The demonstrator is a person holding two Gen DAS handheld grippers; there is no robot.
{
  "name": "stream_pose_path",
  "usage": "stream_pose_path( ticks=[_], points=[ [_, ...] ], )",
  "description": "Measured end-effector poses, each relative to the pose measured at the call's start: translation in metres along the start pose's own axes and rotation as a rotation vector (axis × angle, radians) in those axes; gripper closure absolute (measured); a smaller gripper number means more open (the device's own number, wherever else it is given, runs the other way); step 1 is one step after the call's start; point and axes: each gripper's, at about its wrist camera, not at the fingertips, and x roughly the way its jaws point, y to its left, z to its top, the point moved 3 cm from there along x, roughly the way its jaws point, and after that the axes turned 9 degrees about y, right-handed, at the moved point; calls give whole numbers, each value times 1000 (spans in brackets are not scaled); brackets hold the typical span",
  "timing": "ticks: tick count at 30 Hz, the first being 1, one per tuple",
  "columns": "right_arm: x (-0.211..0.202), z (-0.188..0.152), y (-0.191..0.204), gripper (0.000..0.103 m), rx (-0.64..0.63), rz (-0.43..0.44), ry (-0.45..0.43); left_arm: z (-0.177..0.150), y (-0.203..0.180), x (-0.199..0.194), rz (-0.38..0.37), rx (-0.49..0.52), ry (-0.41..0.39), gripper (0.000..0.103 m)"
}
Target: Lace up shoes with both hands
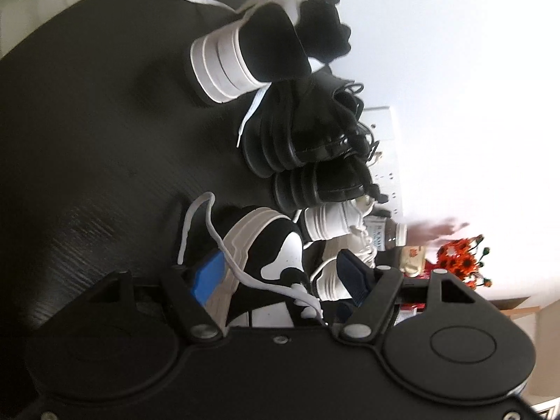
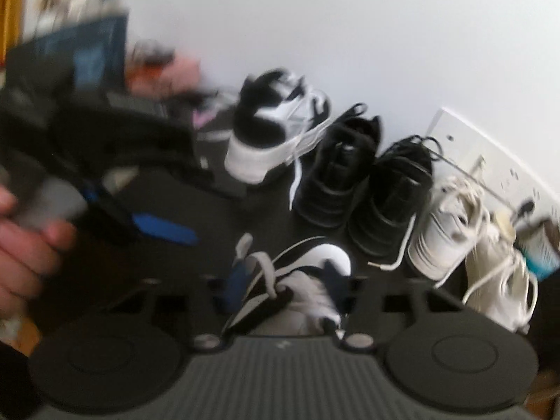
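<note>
Laces [image 1: 224,245] of the near black-and-white shoe [image 2: 304,273] lie loose between both grippers' parted fingers (neither clamps anything), toe pointing far across the bench [image 1: 87,122].

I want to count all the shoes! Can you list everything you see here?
black-and-white sneaker: one, nearest, between the right tongs' fingers
black-and-white sneaker: one, far row, left end
black sneakers: two, middle of row
white sneakers: two, right end of row
table: one, black, under the shoes
power strip: one, white, by the wall
flowers: orange bunch, beyond the shoes
left tongs: open around the nearest sneaker
right tongs: open
hand: one, holding the left tongs
</note>
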Motion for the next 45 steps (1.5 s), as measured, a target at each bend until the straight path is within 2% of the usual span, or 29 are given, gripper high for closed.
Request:
stream_pose_path(
  ticks=[2, 3, 5, 6, 9, 11, 14, 18, 23, 27, 30, 31, 32, 34, 39, 45],
  points=[
    [14, 6, 6, 76, -11, -31, 48, 0, 3, -5, -12, -4, -12, 28],
    [20, 9, 6, 83, 3, -38, 64, 0, 5, -6, -17, -7, -17, 27],
    [25, 12, 0, 91, 68, 6, 69, 1, 7, -9, -24, -14, -21, 27],
    [24, 13, -8, 100, 136, 55, 51, 1, 7, -9, -26, -14, -22, 27],
    [17, 11, -37, 100, 390, 221, -22, 1, 1, -11, -14, 30, -36, 27],
    [10, 1, -60, 100, 578, 335, -93, -2, -9, -9, 18, 100, -41, 27],
    [2, -18, -86, 100, 788, 488, -185, -9, -28, -2, 80, 232, -31, 27],
    [-9, -42, -122, 100, 1051, 686, -304, -30, -64, 13, 153, 474, -3, 27],
    [-17, -66, -130, 100, 1154, 755, -380, -65, -113, 37, 239, 827, -2, 27],
    [-20, -81, -131, 100, 1193, 784, -424, -93, -142, 61, 349, 1093, -35, 28],
    [-22, -94, -133, 100, 1225, 777, -444, -108, -152, 72, 364, 1185, -19, 36],
    [-22, -99, -134, 100, 1243, 777, -450, -112, -153, 75, 361, 1210, -2, 48],
    [-22, -105, -135, 100, 1263, 779, -455, -117, -153, 77, 358, 1235, 18, 73],
    [-19, -118, -138, 100, 1318, 797, -462, -124, -152, 82, 371, 1281, 47, 98],
    [6, -152, -141, 99, 1477, 904, -458, -129, -147, 84, 398, 1310, 73, 101],
    [43, -182, -142, 98, 1681, 1080, -471, -142, -150, 80, 465, 1413, 65, 101]
  ],
)
